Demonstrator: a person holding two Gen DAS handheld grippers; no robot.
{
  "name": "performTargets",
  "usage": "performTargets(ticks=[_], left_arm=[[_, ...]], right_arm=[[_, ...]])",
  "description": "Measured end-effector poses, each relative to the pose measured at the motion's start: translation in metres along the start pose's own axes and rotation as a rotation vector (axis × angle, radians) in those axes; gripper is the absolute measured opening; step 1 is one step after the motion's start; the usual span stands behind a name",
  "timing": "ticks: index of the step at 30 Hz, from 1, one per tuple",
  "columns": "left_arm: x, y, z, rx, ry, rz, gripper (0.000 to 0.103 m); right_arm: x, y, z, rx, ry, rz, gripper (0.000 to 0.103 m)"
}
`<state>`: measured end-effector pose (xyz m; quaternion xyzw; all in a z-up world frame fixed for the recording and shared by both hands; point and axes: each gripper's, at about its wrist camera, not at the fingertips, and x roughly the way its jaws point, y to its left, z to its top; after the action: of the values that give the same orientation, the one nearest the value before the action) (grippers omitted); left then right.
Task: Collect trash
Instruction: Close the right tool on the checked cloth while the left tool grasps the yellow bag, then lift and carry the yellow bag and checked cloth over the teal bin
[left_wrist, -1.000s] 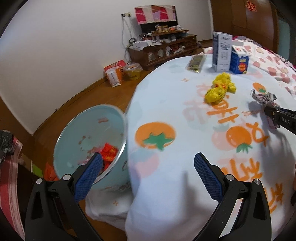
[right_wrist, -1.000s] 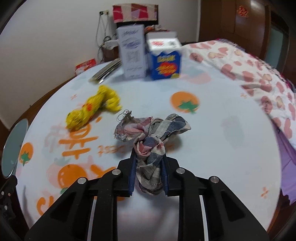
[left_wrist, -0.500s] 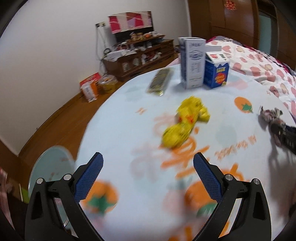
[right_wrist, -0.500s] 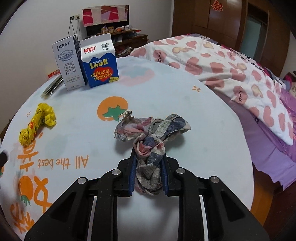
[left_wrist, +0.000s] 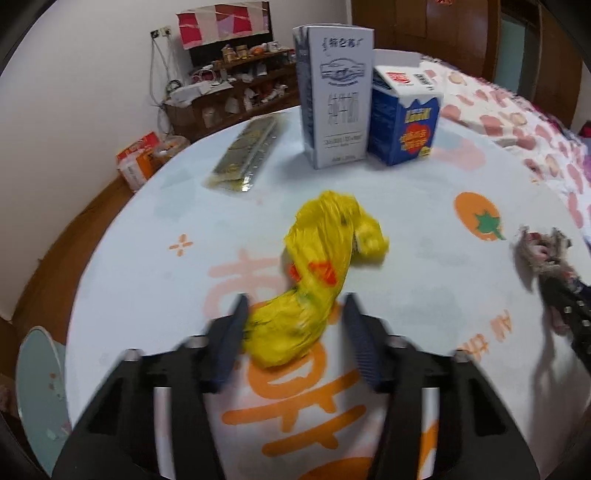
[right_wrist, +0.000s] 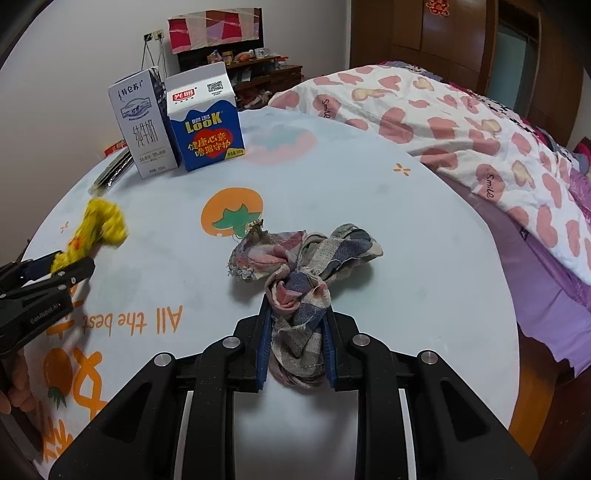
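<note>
Closing around the near end of the yellow plastic bag (left_wrist: 321, 280), the left gripper (left_wrist: 295, 332) is risking slippage of the loose film, while the right gripper (right_wrist: 295, 343) is pinching the checked rag (right_wrist: 299, 269).

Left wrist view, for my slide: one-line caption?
Left gripper closing around yellow plastic bag on the tablecloth.

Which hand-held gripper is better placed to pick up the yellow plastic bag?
Left. The left hand-held gripper is closing with the yellow plastic bag between its fingers. The right hand-held gripper already clamps the checked cloth.
</note>
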<state>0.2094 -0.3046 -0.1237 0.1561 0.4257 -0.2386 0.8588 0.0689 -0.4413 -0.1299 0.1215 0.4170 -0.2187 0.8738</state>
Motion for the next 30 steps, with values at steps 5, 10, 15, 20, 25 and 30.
performTargets(ticks=[5,10,15,20,25,30], left_arm=[[-0.008,-0.002,-0.007,-0.008,-0.01,-0.003,0.037],[-0.031,0.004,-0.019,-0.039,-0.033,0.005,0.037],[-0.062,0.009,-0.037,-0.034,-0.067,0.031,0.037],[-0.084,0.012,-0.057,-0.024,-0.075,0.061,0.037],[-0.103,0.017,-0.074,-0.039,-0.089,0.063,0.037],[-0.119,0.027,-0.088,-0.069,-0.103,0.06,0.037]], right_arm=[[-0.002,0.002,-0.001,-0.002,-0.008,-0.006,0.024],[-0.006,0.006,-0.001,-0.019,-0.026,-0.027,0.024],[-0.02,0.012,-0.006,-0.032,-0.057,-0.029,0.024],[-0.032,0.026,-0.019,-0.055,-0.056,-0.006,0.024],[-0.047,0.039,-0.032,-0.067,-0.063,0.016,0.024],[-0.06,0.053,-0.043,-0.094,-0.068,0.029,0.024]])
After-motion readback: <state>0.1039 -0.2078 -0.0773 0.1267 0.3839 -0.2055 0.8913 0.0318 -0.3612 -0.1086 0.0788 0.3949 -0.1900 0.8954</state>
